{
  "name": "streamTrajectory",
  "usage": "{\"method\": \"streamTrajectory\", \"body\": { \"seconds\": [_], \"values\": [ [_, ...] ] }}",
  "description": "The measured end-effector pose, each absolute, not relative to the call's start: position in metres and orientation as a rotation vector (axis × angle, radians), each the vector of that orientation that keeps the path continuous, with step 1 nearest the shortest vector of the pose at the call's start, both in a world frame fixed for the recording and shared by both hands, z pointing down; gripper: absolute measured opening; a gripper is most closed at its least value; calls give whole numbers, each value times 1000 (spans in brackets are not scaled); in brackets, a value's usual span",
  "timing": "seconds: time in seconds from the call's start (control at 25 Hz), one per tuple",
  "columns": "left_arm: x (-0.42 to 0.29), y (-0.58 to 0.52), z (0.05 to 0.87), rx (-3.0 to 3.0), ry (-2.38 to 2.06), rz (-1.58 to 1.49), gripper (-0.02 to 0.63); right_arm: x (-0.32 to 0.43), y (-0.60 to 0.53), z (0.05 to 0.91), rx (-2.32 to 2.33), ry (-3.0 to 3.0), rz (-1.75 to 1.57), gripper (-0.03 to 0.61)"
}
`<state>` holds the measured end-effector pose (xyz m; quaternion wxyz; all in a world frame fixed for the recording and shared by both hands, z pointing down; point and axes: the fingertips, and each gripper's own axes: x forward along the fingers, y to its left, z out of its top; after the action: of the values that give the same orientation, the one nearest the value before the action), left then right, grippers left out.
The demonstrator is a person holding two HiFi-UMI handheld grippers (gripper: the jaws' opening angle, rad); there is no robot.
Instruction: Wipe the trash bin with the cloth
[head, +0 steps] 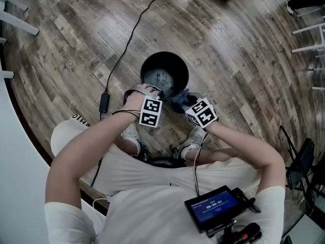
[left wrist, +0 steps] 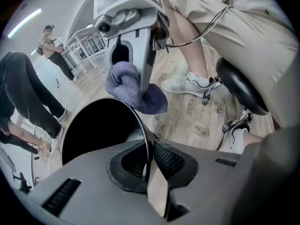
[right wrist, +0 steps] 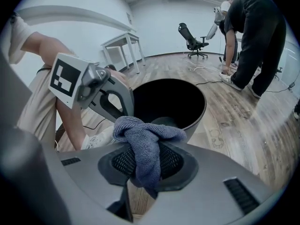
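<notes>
Head view: my left gripper [head: 151, 90] sits at the near-left rim of the trash bin [head: 167, 78]; its own view shows me both jaws clenched on that thin rim; the bin stands upright on the wooden floor [head: 228, 44]; my right gripper [right wrist: 143, 168] hangs just outside the bin's near-right side, jaws clamped on the blue cloth [right wrist: 147, 135]; the cloth is bunched just beside the bin's outer wall, and I cannot tell whether they touch.

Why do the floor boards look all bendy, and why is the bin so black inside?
Head view: the wide lens curves the floor planks. Left gripper view: the trash bin inside is unlit black. Right gripper view: dark round corners.
</notes>
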<state>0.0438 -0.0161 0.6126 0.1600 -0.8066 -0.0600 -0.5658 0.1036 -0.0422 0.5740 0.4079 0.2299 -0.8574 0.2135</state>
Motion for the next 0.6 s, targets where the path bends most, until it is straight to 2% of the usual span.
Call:
{"method": "streamTrajectory", "body": {
  "seconds": [0.6],
  "values": [
    [45, -14, 614, -2311, -246, -1643, 41, 113, -52, 699, 568, -2072, 485, 104]
  ]
}}
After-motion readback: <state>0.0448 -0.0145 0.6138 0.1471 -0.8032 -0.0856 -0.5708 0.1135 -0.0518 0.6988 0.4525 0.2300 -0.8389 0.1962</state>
